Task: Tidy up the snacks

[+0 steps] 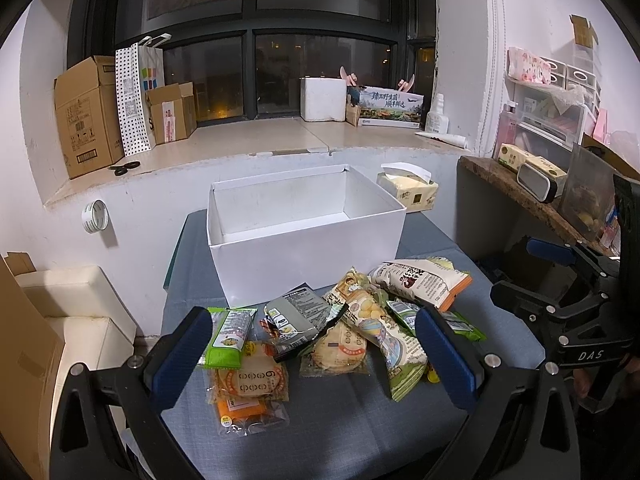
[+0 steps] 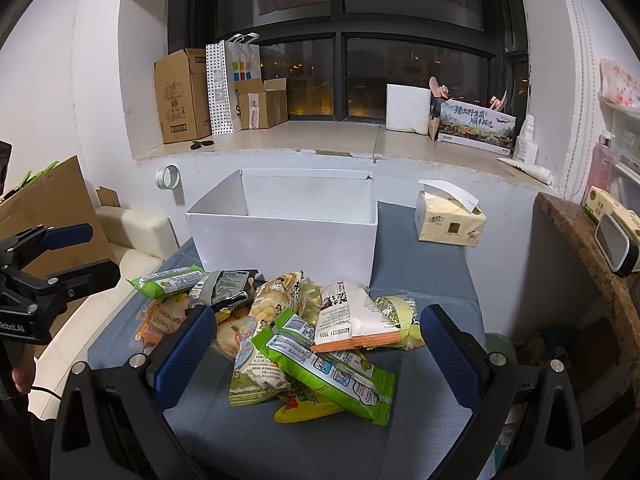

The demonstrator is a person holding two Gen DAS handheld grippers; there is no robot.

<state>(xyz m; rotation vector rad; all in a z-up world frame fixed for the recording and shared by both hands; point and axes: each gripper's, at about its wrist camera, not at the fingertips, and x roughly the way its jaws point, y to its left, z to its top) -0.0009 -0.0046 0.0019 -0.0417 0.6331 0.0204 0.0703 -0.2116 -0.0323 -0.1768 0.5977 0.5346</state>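
A pile of several snack packets (image 1: 344,320) lies on the blue-grey table (image 1: 340,420) in front of an open, empty white box (image 1: 304,240). The pile also shows in the right wrist view (image 2: 304,332), with the white box (image 2: 288,236) behind it. My left gripper (image 1: 314,344) is open and empty, its blue pads on either side of the pile's near part. My right gripper (image 2: 316,344) is open and empty, also straddling the pile. A green packet (image 2: 328,372) lies nearest the right gripper. A white and orange packet (image 1: 424,280) lies at the pile's right.
A yellow tissue pack (image 1: 408,192) sits on the table right of the box, also seen in the right wrist view (image 2: 450,220). A windowsill with cardboard boxes (image 1: 88,112) runs behind. A wooden shelf (image 1: 516,192) with clutter stands at the right. A cream seat (image 1: 80,312) is left.
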